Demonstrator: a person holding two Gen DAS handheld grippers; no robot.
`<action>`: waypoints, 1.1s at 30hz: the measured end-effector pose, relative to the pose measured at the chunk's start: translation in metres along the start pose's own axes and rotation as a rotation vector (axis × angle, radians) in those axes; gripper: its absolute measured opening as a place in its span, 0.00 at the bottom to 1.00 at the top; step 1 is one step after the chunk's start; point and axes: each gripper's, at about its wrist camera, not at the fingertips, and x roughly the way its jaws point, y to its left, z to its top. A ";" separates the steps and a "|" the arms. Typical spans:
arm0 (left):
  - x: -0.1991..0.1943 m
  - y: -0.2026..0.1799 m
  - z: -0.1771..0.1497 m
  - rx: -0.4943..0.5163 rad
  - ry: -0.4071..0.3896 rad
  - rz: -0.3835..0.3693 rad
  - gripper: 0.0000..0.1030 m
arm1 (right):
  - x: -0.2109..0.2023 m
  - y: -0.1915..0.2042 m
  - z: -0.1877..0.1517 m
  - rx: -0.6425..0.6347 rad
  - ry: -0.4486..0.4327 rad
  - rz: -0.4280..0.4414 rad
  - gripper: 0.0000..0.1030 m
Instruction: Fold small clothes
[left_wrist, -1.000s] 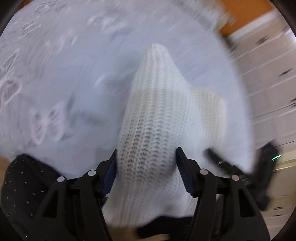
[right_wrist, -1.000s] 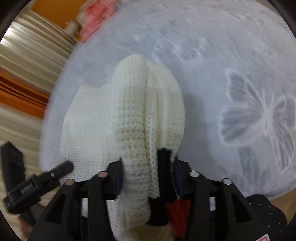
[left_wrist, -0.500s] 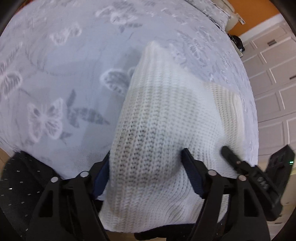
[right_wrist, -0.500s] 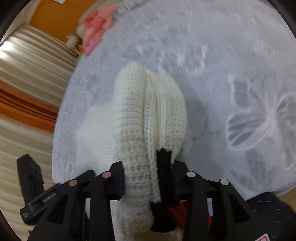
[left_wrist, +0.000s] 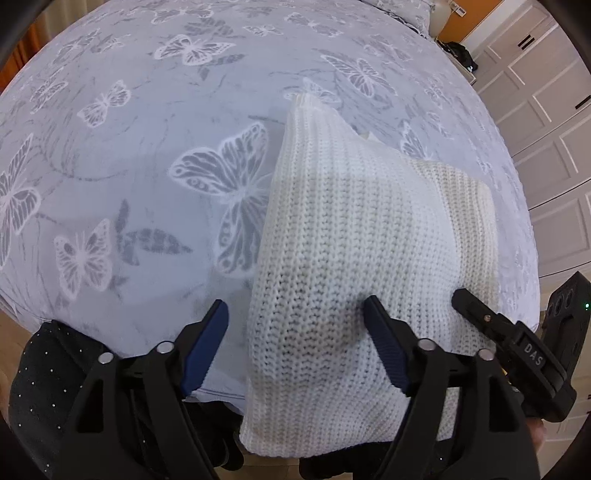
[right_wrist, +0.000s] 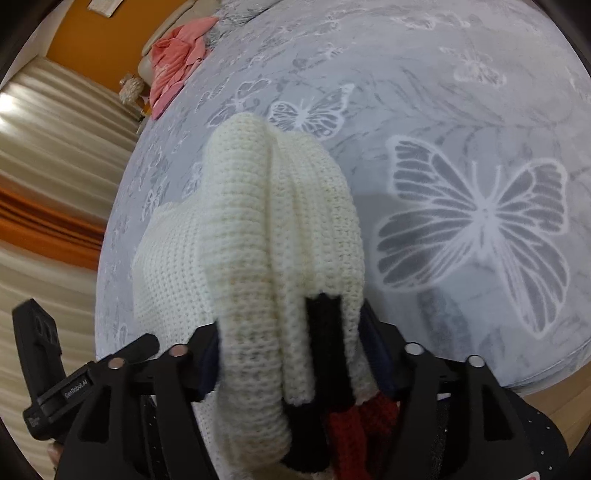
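Note:
A white knit sweater (left_wrist: 354, 229) lies bunched on the butterfly bedspread (left_wrist: 147, 129) near its front edge. My left gripper (left_wrist: 295, 332) straddles the near end of the sweater, and its jaws are opening. The left pad (left_wrist: 207, 332) stands clear of the knit, while the right one rests against it. In the right wrist view the sweater (right_wrist: 266, 229) is a thick folded roll with black and red trim near the camera. My right gripper (right_wrist: 291, 354) has its jaws opening, and the roll fills the gap between them without being squeezed.
A pink garment (right_wrist: 177, 62) lies at the bed's far corner, near the orange wall. Beige curtains (right_wrist: 44, 184) hang to the left, and white wardrobe doors (left_wrist: 546, 110) stand beyond the bed. The person's dark dotted clothing (left_wrist: 37, 376) is at the bed's front edge.
Both pairs of jaws have widened. The left gripper's left pad has come off the knit. The roll in the right gripper is no longer pinched narrow and has spread out.

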 end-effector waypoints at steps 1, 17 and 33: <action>0.003 -0.001 0.002 -0.006 0.004 -0.006 0.75 | 0.002 -0.006 0.000 0.022 0.004 0.020 0.70; -0.004 -0.001 0.010 -0.078 0.057 -0.237 0.42 | -0.034 0.017 -0.007 0.006 -0.055 0.078 0.38; -0.157 -0.047 -0.006 0.153 -0.170 -0.212 0.43 | -0.167 0.108 -0.040 -0.226 -0.279 0.108 0.39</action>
